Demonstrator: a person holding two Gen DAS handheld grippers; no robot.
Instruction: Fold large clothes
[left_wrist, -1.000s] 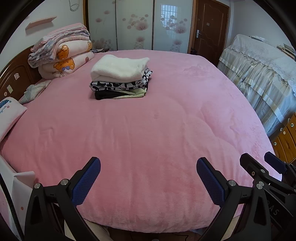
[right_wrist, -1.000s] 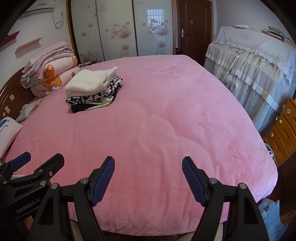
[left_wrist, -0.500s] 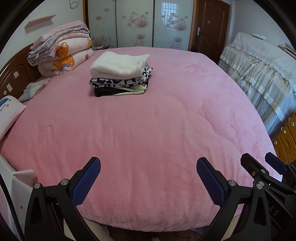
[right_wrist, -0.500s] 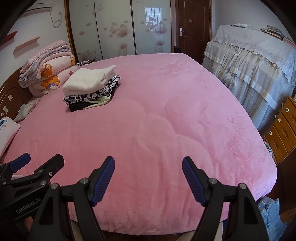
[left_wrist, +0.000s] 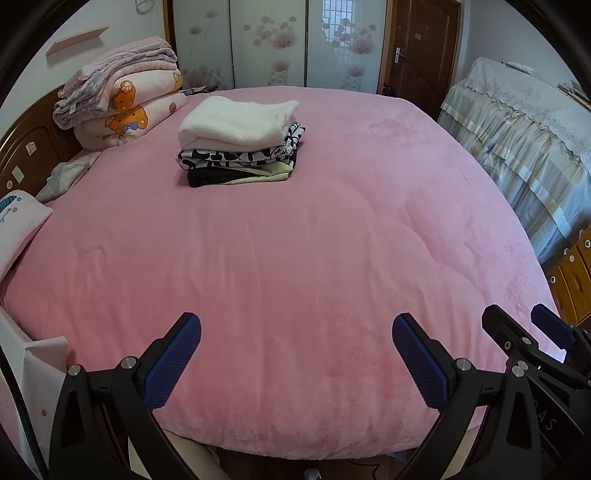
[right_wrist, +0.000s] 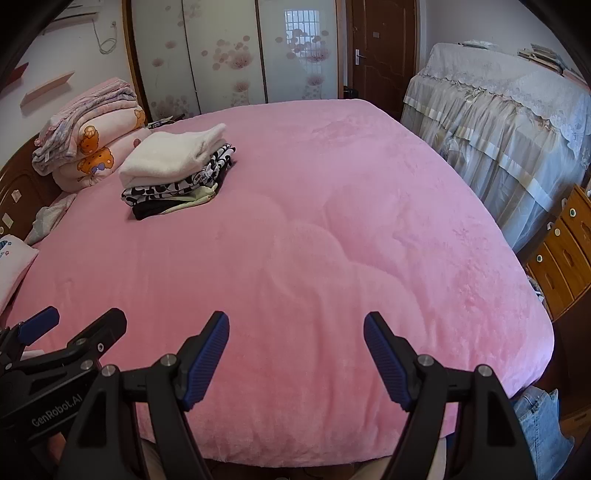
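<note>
From the left wrist camera, the left gripper (left_wrist: 295, 350) hangs over the near edge of the big pink fluffy bed (left_wrist: 314, 251). Its blue fingers (left_wrist: 171, 360) are wide apart with nothing between them. The neat pile of folded clothes (left_wrist: 240, 142), with a soft white one on top, sits far up the bed, near the stack of pink bear blankets (left_wrist: 125, 99). The pile's long side runs left to right here, and its folded edges face the grippers.

From the right wrist camera, the right gripper (right_wrist: 295, 354) is spread wide and empty too. The pile sits far off to the left and looks turned a bit, with its long side slanting up to the right.

I see no unfolded clothes on the bed. If a gripper bumps the pile, the white top piece could slide off and come undone.
</note>
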